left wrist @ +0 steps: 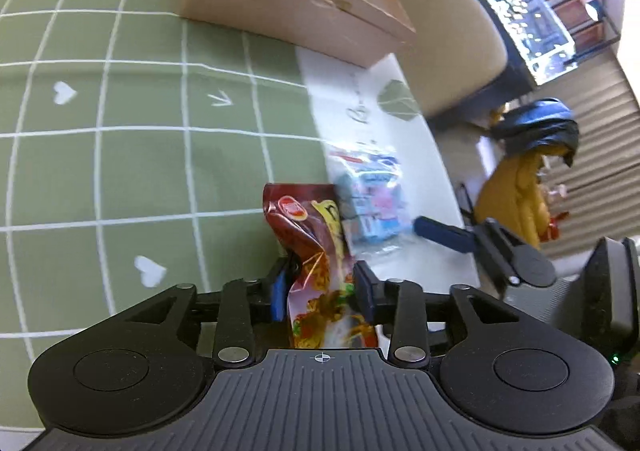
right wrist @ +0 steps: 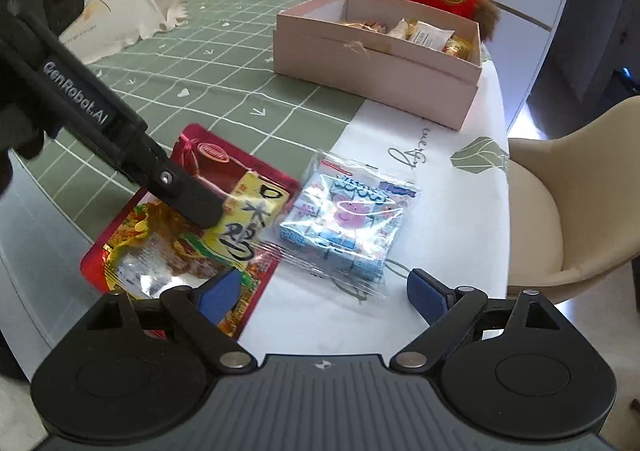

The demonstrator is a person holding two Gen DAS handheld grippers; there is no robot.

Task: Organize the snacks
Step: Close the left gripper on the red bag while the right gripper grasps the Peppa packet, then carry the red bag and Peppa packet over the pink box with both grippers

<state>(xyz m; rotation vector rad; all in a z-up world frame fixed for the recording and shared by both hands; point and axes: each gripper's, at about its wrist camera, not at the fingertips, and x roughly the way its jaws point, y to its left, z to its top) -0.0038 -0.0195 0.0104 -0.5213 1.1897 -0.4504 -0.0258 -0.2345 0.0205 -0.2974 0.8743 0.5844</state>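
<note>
Two grippers angle down: "GenRobot.AI" left gripper point(left wrist: 322, 287) pinches red pouch point(right wrist: 192, 219); right gripper point(right wrist: 320, 291) gapes wide at pig-printed pack point(right wrist: 344, 219), pouch's 3 o'clock.

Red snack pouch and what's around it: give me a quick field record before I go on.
red snack pouch: on the table, crumpled between the left tongs, pads pressing it
clear cartoon packet: flat on the white cloth, beside the pouch, untouched
right tongs: open, just short of the clear packet
pink box: open, farther back, already holds snacks
tablecloth: green grid
</note>
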